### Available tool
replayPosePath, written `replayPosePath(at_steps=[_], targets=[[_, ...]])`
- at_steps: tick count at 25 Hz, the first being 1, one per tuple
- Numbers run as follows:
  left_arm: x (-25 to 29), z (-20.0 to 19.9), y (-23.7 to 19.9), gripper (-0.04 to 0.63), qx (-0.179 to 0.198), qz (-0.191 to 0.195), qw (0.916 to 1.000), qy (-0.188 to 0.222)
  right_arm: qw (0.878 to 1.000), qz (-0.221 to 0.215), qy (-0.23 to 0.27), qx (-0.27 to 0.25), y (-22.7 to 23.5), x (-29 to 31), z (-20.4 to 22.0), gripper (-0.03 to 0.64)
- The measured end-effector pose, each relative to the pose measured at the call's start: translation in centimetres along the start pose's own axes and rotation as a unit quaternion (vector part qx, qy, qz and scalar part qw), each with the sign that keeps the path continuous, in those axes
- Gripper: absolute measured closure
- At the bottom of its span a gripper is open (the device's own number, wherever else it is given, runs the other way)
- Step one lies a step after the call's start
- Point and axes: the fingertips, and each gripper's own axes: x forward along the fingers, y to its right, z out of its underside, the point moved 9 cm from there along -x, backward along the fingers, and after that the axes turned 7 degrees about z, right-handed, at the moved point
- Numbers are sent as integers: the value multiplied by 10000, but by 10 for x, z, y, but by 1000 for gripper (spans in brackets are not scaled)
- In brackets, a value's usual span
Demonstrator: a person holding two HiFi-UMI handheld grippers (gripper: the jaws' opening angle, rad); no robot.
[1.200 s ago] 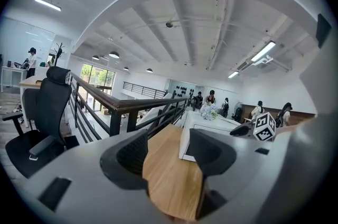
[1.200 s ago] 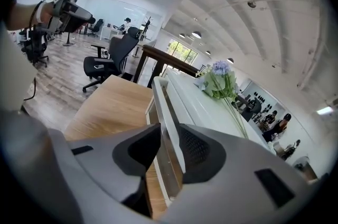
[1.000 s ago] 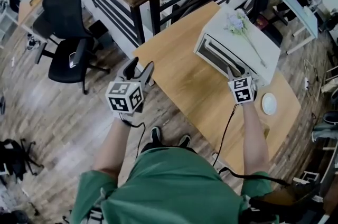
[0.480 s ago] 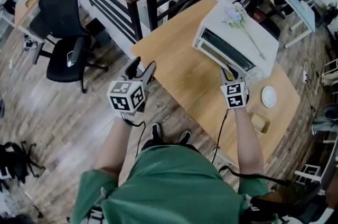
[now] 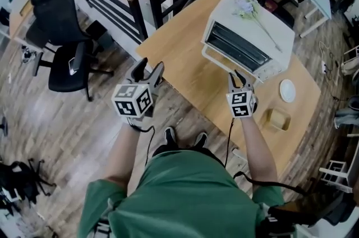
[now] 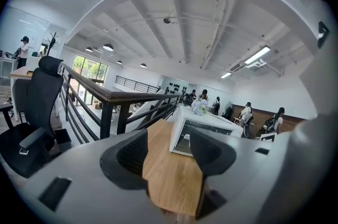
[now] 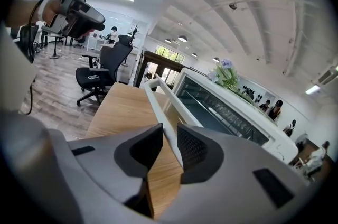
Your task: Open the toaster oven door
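**Right gripper at the toaster oven door handle, left gripper idle**

The head view places the toaster oven (image 5: 247, 43) at the far right of the wooden table (image 5: 179, 63), with flowers (image 5: 245, 7) lying on top. The left gripper (image 5: 150, 67) is held over the floor off the table's near left edge. Only the right gripper view shows the white door handle (image 7: 158, 92) running between the right gripper (image 7: 168, 146) jaws, which stand narrow and are closing round it. The left gripper view shows that gripper's jaws wide apart and empty.

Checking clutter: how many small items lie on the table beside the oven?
2: round white plate right of the white toaster oven; tan square tray nearer the person. More may hide behind.
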Motion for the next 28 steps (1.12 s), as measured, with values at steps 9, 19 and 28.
replayPosePath(at_steps=[9,19,28], targets=[[5,3,-11,337,64,172,9996,-227,9997,217,-105,30,-39,-5,21,522],[2,9,-20,337,208,280,9981,-504,9975,634,-5,305,-75,-8,47,595],[-5,16,-24,337,221,311,9973,-634,9974,538,-311,363,-97,-2,64,594]])
